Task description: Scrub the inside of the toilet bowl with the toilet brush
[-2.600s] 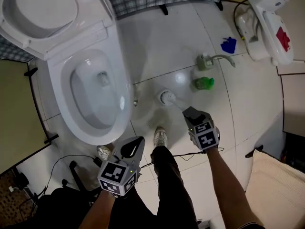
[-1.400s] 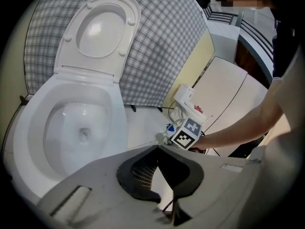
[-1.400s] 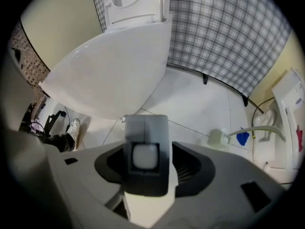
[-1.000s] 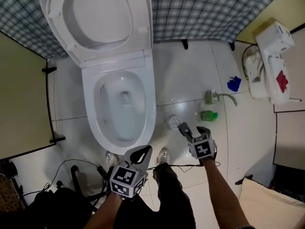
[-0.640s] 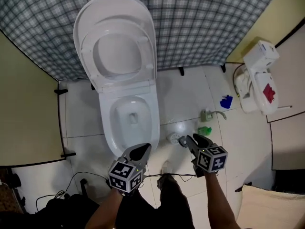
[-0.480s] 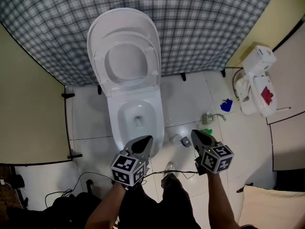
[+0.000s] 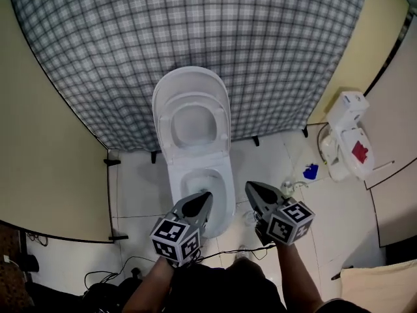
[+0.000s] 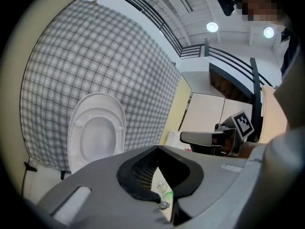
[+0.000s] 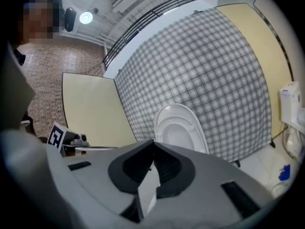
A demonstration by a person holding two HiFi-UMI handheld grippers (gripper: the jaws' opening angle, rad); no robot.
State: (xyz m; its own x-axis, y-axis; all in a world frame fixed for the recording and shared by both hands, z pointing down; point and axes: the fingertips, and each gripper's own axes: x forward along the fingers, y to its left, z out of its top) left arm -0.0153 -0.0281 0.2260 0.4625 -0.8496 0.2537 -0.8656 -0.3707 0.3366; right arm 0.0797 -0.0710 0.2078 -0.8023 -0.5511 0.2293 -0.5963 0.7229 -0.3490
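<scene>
The white toilet stands below me with its lid [image 7: 192, 113] raised against the checked wall and its bowl [image 7: 208, 186] open. My left gripper [image 7: 206, 197] hangs over the bowl's near rim, jaws together and empty. My right gripper [image 7: 250, 186], just right of the bowl, has just been closing and is shut with nothing between its jaws. I cannot make out the toilet brush; the floor where it stood is behind my right gripper. In the left gripper view the lid [image 8: 97, 132] shows past the closed tips [image 8: 156, 148]. The right gripper view shows the lid [image 9: 178, 128] too.
A checked cloth [image 7: 195, 38] covers the back wall between yellow panels [image 7: 45, 155]. A white unit with a red mark [image 7: 348, 139] sits at the right, a blue item [image 7: 311, 171] on the tiles beside it. Cables [image 7: 124, 266] lie at the lower left.
Both grippers rose well above the floor and the view pulled back. The right gripper came away from the brush holder by the toilet and its jaws closed empty.
</scene>
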